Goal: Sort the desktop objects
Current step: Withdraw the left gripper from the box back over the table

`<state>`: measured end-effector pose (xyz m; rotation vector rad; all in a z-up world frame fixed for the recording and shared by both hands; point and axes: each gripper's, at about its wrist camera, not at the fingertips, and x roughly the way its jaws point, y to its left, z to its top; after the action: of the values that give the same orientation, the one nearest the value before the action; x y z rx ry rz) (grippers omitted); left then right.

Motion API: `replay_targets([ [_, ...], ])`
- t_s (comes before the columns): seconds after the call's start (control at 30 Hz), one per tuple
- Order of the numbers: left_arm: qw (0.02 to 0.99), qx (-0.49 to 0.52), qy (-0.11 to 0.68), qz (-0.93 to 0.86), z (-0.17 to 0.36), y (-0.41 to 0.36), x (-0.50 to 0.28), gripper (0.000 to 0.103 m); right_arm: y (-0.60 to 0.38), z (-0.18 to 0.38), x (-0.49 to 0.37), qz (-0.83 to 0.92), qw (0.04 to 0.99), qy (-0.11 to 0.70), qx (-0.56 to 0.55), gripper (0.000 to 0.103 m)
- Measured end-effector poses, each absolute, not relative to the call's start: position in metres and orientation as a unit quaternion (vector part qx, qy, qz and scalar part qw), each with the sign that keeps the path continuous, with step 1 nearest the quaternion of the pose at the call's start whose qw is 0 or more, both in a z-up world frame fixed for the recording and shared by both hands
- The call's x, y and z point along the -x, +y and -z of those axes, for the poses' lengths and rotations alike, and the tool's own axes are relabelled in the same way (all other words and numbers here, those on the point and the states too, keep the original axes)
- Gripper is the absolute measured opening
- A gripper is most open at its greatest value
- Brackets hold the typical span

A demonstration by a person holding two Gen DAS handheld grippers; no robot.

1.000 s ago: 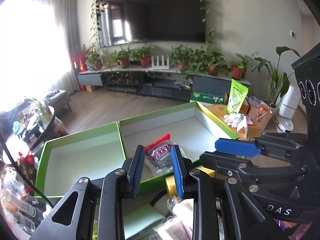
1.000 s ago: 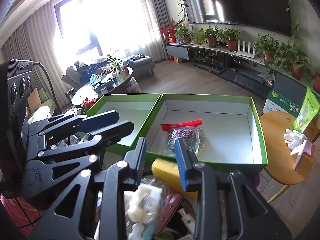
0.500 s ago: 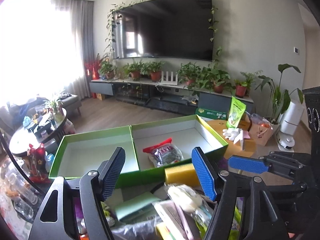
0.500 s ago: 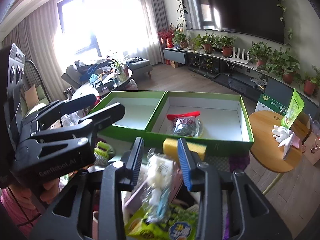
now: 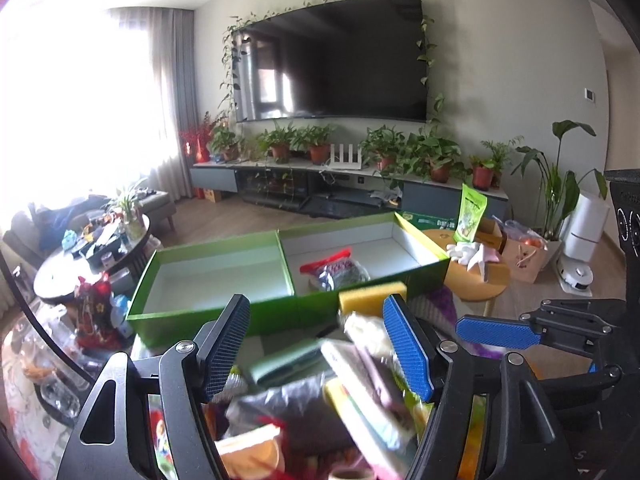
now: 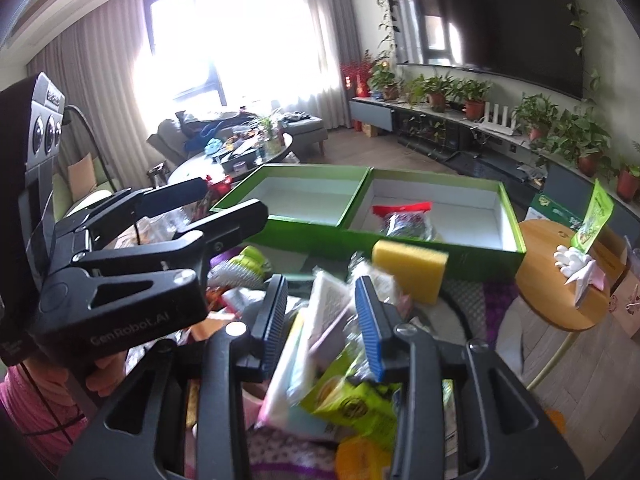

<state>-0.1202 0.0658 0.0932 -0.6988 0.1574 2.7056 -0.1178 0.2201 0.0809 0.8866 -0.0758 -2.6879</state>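
Since the earlier frames both grippers have drawn back from the green box (image 5: 288, 312), so the box sits farther off and a heap of packets now fills the near field. The left gripper (image 5: 316, 344), whose jaws were nearly closed a second ago, now stands wide apart with nothing clamped; the packets lie below and between its fingers without pad contact. The right gripper (image 6: 322, 316) has spread only slightly; its jaws stand partly apart over a white packet (image 6: 328, 312), and the pads do not visibly press on it.

Nearest in the right wrist view are a lime-green snack pack (image 6: 352, 404) and the white packet, both blurred. Just beyond them a yellow sponge (image 6: 410, 266) lies against the box's front wall.

The box has two compartments. The left one is bare. The right one holds a red-topped bag (image 5: 334, 270) near its front.

To the right of the box stands a round wooden stool (image 6: 560, 304) with a white glove (image 6: 570, 258) on it. Farther off are a round coffee table (image 5: 80, 256), a plant-lined cabinet (image 5: 348, 184) and a wall television (image 5: 332, 60).
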Motion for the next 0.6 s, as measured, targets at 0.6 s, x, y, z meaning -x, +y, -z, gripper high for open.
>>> replay_targets([
  [0.6, 0.118, 0.277, 0.027, -0.953, -0.054, 0.015, 0.084, 0.07, 0.16, -0.019, 0.091, 0.891, 0.266, 0.036, -0.367, 0.036],
])
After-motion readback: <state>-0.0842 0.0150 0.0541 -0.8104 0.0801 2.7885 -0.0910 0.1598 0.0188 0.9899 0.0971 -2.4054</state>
